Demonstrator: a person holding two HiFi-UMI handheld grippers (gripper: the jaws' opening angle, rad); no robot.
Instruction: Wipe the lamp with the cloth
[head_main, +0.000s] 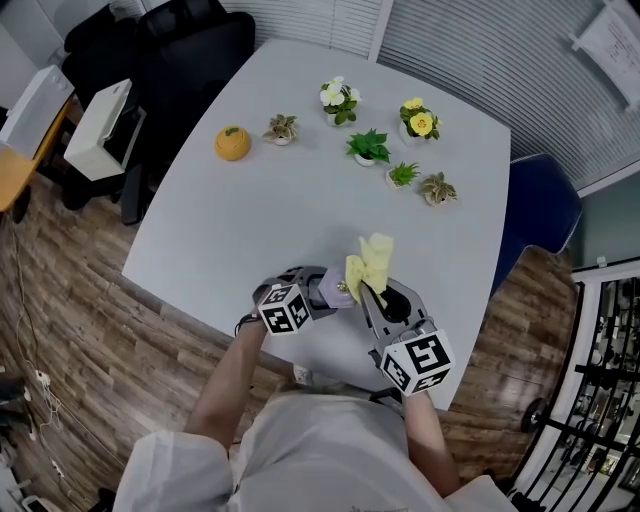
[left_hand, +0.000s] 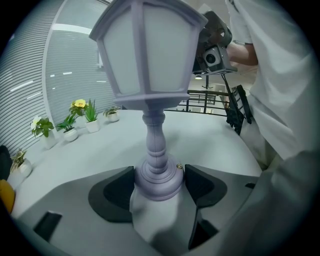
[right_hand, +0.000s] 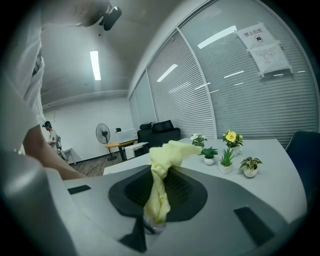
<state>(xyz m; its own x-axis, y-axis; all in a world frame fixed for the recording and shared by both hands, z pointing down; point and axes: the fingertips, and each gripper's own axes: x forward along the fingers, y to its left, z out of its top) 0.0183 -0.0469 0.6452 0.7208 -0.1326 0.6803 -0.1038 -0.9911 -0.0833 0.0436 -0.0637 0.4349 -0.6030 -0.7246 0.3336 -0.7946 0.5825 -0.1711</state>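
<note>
Head view: left gripper and right gripper sit close together over the near edge of the table. Lilac lamp stands between them. Yellow cloth is bunched, sticks out of the right gripper and lies just beside the lamp. Row of small potted plants on the far side, well apart.

Left gripper view: jaws clamped on the lamp's round base, one pad touching each side. Lamp upright on the table; lantern head fills the top of the frame.

Right gripper view: jaws closed tight, pinching the cloth. Cloth runs along the pads, free end flopped past the tips.
</note>
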